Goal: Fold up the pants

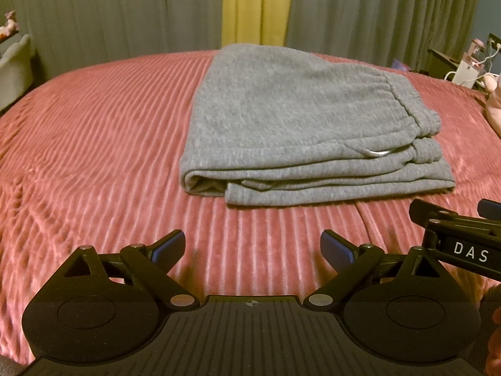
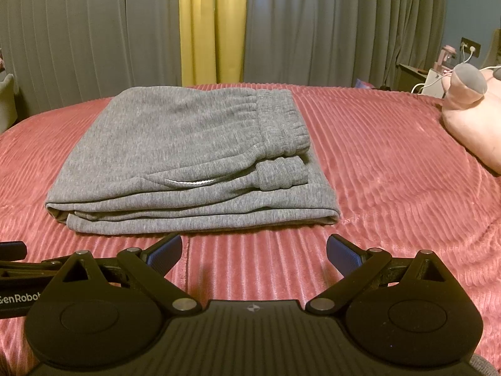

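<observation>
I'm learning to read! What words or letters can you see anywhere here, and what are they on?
"DAS" is on the right claw, seen at the edge of the left camera view.
"enRobo" is on the left claw; it is cut off at both ends.
No writing can be read on the pants or the bedspread.

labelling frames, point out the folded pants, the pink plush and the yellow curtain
folded pants (image 2: 175,138): right wrist view, top layer of grey fabric
pink plush (image 2: 469,122): right wrist view, its pink body
yellow curtain (image 2: 213,28): right wrist view, middle folds
</observation>
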`<state>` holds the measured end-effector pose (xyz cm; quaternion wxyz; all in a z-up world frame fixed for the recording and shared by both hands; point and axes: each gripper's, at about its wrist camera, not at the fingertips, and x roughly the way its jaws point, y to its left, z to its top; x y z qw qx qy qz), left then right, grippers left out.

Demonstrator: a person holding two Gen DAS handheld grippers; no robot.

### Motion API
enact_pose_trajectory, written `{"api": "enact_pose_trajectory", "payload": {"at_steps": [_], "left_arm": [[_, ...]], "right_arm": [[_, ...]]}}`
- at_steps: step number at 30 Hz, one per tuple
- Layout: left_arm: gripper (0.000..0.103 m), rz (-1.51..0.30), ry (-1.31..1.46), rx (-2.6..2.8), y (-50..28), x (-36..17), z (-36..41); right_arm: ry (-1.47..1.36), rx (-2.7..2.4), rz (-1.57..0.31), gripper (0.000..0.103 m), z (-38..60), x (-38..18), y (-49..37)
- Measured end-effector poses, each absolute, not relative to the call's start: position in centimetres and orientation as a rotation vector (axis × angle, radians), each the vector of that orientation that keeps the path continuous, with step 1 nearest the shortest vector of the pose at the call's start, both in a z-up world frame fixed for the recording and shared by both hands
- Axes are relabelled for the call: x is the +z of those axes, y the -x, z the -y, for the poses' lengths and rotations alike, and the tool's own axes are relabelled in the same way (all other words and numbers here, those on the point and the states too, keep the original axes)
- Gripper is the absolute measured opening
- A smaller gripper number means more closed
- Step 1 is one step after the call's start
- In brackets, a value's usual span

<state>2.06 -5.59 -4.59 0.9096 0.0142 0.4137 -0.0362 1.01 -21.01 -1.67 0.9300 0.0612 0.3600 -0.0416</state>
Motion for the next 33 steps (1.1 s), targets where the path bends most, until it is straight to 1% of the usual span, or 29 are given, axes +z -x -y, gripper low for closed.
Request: {"api": "enact_pose_trajectory", "payload": {"at_steps": [33], "left_arm": [[0.098,-0.857,-0.039,-0.08,-2.04,-4.71,5.53]], "right_arm": [[-0.121,-0.086,-0.732,0.099,21.05,-1.63,-1.09]]}}
